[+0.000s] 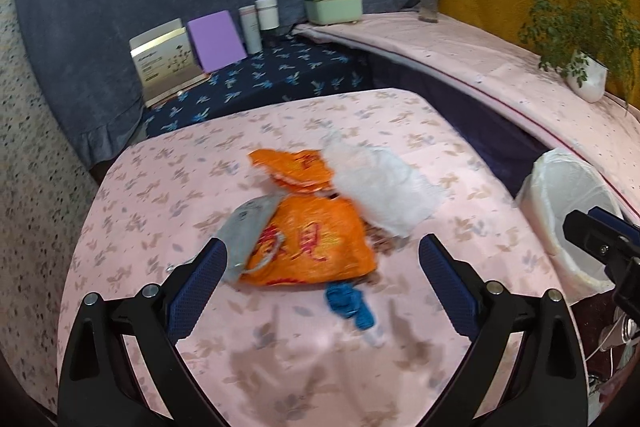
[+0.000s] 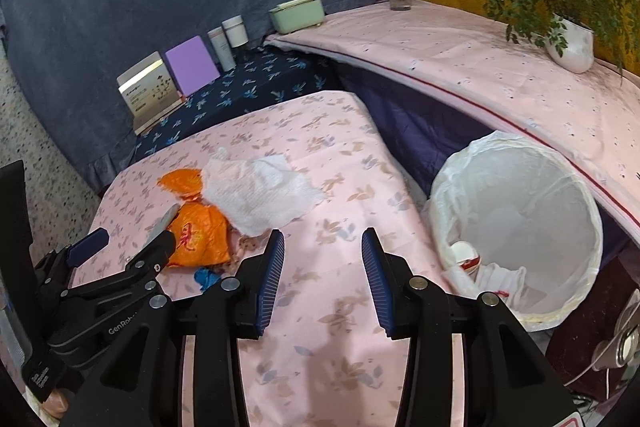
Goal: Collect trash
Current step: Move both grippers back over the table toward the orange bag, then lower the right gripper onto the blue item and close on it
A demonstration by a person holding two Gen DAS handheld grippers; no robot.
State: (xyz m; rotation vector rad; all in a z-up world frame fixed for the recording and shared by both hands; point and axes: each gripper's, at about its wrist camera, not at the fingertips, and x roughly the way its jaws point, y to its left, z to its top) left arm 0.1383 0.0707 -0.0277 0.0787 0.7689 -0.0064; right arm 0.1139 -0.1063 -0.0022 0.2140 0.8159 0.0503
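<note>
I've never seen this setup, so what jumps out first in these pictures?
A bright orange snack bag lies crumpled mid-table on the pink floral cloth, with a white paper towel overlapping its far right side. Off the table's right edge stands a white-lined trash bin, already holding some rubbish.

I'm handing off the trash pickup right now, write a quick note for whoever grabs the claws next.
Left claw: open, empty, over the pile.
Right claw: open, empty, above bare cloth.
On the pink table: orange wrapper, white tissue, grey packet, blue scrap.
White-lined bin at the table's right edge already holds some trash.
Left: move the whole pile into the bin.
</note>
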